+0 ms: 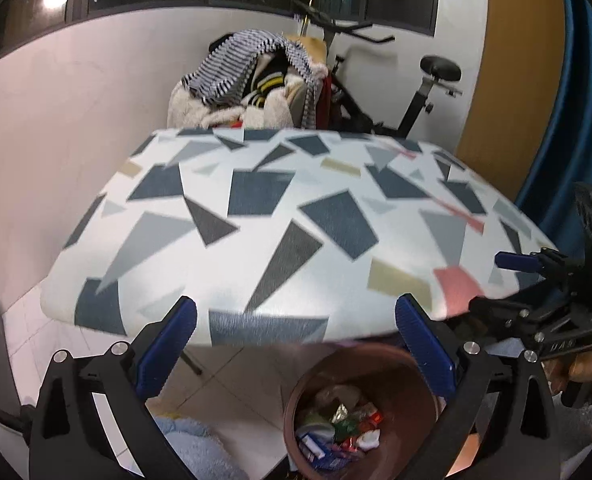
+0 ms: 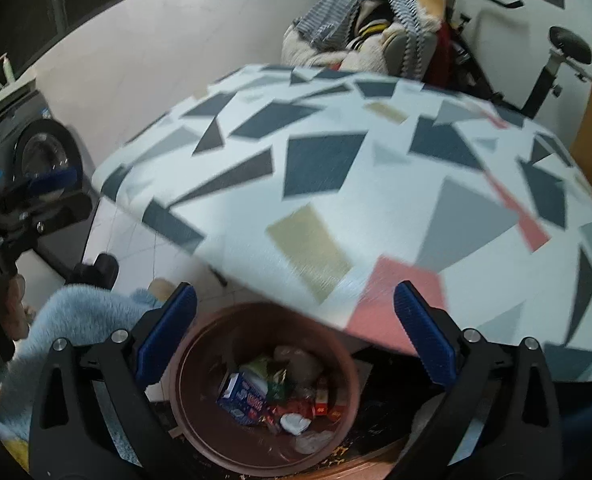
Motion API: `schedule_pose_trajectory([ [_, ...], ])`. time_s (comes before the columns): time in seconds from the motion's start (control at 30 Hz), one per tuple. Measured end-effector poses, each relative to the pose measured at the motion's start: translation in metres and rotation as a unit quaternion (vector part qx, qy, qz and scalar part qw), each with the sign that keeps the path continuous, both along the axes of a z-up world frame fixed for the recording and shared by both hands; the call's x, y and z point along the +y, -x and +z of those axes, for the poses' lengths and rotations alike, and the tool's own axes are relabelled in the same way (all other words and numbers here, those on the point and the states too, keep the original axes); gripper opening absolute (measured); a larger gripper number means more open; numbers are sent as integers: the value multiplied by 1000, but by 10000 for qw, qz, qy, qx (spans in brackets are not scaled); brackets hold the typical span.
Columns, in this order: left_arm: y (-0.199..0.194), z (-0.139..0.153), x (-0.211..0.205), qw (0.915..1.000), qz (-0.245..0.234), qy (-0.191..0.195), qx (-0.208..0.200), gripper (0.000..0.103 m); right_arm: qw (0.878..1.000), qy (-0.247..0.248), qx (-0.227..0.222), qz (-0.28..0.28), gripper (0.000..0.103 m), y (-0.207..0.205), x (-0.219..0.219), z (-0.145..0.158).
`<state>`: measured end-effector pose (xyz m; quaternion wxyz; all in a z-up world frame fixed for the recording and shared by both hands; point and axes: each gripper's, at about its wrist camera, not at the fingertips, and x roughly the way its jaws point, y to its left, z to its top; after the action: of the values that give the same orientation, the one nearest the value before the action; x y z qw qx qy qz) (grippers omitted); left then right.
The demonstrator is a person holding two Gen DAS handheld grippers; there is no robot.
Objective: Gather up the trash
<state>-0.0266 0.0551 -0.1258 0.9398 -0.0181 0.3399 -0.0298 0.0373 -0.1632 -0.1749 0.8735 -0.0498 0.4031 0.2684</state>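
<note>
Trash (image 2: 279, 396) is seen heaped in the brown bin (image 2: 199, 400) on the floor, below the patterned tabletop (image 2: 336, 184). Right gripper (image 2: 296, 340) and left gripper (image 1: 296, 340) are both held with jaws spread, nothing gripped. Bare tabletop should be scanned before lowering again.

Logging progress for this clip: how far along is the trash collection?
Done: wrappers and a blue carton lie in the brown bin. In hand: nothing; left tool and right tool are both open and empty above the bin. Left: no trash shows on the patterned table, so it looks about finished.
</note>
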Motion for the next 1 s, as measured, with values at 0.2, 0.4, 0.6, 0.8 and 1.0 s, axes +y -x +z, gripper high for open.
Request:
schedule_pose_trajectory([
  [0.2,-9,37,-6,9995,56,95,-279,97,9984,-163,-408,-349,97,-9,-27,53],
  [0.4,-11,80,-20,9976,72,-100,-675,97,9951,-275,-761,-561,97,-10,-49,92],
  [0.6,-8,115,-35,9948,116,-287,-971,97,9916,-361,-1052,-653,97,-7,-64,126],
  [0.8,-6,135,-40,9939,48,-171,-1090,97,9885,-493,-1243,-712,97,-1,-73,146],
  [1.0,-5,140,-45,9933,12,-213,-1132,97,9868,-545,-1341,-730,97,3,-77,156],
])
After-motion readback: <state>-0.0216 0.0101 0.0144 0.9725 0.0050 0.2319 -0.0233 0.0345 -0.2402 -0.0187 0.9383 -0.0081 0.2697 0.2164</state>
